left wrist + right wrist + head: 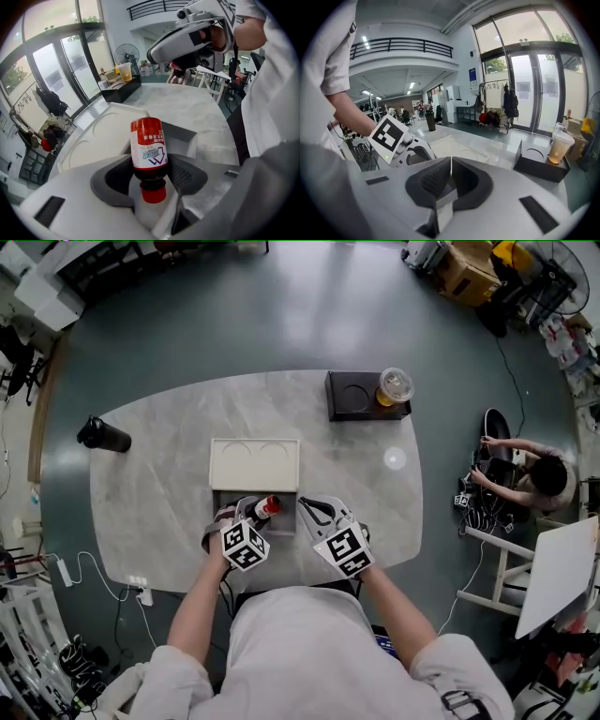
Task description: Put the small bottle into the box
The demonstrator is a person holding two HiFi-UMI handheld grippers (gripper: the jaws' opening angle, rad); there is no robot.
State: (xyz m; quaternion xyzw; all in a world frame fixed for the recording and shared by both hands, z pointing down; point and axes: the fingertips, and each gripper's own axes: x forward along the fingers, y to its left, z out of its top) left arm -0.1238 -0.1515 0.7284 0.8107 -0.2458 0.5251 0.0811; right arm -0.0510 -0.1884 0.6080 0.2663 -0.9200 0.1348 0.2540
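A small bottle (267,506) with a red label and red cap lies clamped in my left gripper (246,521), over the near part of the open box (284,521). The box's white lid (254,465) is folded back flat on the table. In the left gripper view the bottle (149,154) points its base forward and its cap back, both pads of the left gripper (149,172) pressing its dark neck end, with the grey box cavity (183,136) just beyond. My right gripper (325,515) hovers right of the box, its jaws shut and empty (450,171).
A black tray (352,397) holding a lidded drink cup (395,387) stands at the table's far side. A black flask (103,434) lies at the left edge. A person sits on the floor to the right (530,474).
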